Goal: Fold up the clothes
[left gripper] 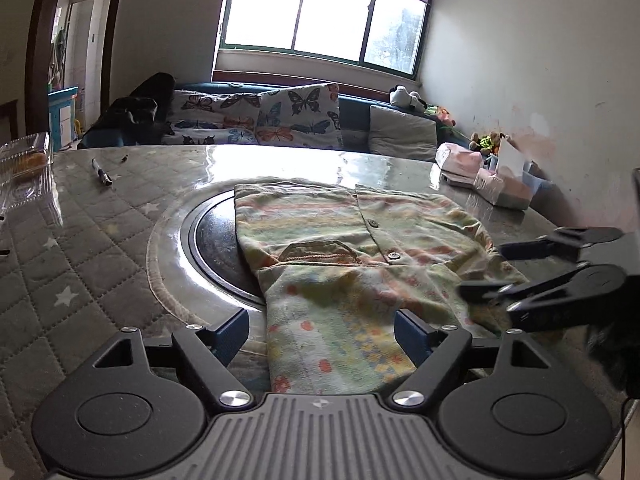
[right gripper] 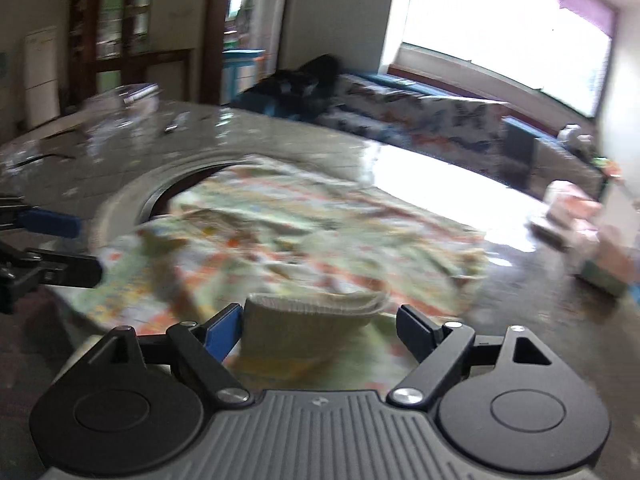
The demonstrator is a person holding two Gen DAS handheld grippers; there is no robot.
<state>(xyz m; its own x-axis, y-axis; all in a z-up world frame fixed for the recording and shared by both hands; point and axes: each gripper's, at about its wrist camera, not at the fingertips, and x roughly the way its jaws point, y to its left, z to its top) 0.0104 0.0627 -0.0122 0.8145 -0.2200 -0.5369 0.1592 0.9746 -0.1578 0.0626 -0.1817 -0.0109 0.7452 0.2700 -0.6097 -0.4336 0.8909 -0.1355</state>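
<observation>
The left gripper [left gripper: 322,330] is standing with its jaws wide apart and gripping nothing, and a folded sleeve of the flowery shirt [left gripper: 340,248] is lying loose between its blue pads. The right gripper [right gripper: 320,330] is also spread wide and letting go, with the ribbed cuff [right gripper: 316,312] sitting free between its fingers. The shirt is spreading out just ahead of both tools on the big table [left gripper: 100,240], partly covering the dark round plate [left gripper: 216,240] set into the top. The biggest worry is the shirt sliding, because the table top is looking shiny and smooth, so a push from a finger may be dragging the whole thing and undoing the fold. The cuff may also be catching on a pad as the right tool is pulling away. To the far right of the tools, the tissue packs [left gripper: 500,184] are sitting close to the shirt's edge, so there is little room that way. To the left there is lots of open table, with only a clear plastic box [left gripper: 28,168] and a small pen [left gripper: 102,174] far off.
</observation>
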